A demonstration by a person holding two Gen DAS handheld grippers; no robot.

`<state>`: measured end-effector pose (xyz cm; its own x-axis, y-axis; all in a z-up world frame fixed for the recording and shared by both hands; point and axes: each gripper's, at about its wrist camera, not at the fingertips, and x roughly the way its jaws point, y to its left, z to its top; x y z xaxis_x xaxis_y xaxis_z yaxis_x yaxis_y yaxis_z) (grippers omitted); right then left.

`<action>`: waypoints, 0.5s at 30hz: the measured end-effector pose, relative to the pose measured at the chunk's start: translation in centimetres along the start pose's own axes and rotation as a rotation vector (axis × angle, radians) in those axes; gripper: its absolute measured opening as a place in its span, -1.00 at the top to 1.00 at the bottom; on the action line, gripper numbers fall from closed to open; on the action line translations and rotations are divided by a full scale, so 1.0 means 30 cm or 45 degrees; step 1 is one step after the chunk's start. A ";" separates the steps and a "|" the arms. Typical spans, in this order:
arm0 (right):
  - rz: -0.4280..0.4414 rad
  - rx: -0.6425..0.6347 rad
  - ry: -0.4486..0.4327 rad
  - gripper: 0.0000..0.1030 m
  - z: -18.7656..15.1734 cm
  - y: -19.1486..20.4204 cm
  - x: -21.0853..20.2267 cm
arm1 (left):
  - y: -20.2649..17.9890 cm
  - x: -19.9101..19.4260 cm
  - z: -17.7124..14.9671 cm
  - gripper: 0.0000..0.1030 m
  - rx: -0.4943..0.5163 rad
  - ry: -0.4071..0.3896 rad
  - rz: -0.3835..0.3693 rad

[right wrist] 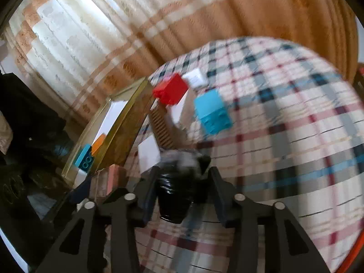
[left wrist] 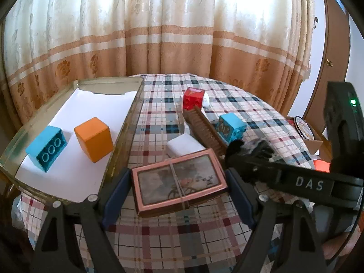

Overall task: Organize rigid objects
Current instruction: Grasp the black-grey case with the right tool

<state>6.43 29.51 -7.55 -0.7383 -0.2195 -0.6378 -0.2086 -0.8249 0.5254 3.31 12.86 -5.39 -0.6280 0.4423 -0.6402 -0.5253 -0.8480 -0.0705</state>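
My left gripper (left wrist: 178, 190) is shut on a pink-framed flat box (left wrist: 179, 179), held just above the plaid table beside the tray (left wrist: 127, 122). The tray holds a blue brick (left wrist: 46, 147) and an orange block (left wrist: 94, 138). On the cloth lie a red brick (left wrist: 193, 99), a blue picture brick (left wrist: 231, 128), a brown comb (left wrist: 204, 129) and a white block (left wrist: 184, 146). My right gripper (right wrist: 179, 188) holds a black shiny object (right wrist: 175, 195) between its fingers; the view is blurred. It also shows in the left wrist view (left wrist: 250, 152).
Curtains hang behind the round table (left wrist: 173, 238). A cardboard box with a round tin (left wrist: 304, 128) sits at the right edge. In the right wrist view the red brick (right wrist: 170, 91), blue brick (right wrist: 212, 112) and tray (right wrist: 118, 122) lie ahead.
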 end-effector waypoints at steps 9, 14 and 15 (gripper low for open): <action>-0.092 -0.107 -0.081 0.39 0.000 0.057 -0.009 | -0.002 -0.016 0.000 -0.62 0.010 -0.027 -0.002; -0.103 -0.184 -0.276 0.39 0.022 0.098 -0.152 | 0.009 -0.054 0.026 -0.62 0.005 -0.107 -0.012; -0.101 -0.196 -0.315 0.39 0.030 0.112 -0.179 | 0.016 -0.063 0.033 -0.62 0.000 -0.127 -0.006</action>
<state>9.12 28.39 -1.84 -0.8612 -0.0331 -0.5073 -0.1863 -0.9079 0.3754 3.68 11.89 -3.46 -0.6796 0.4734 -0.5604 -0.5285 -0.8457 -0.0735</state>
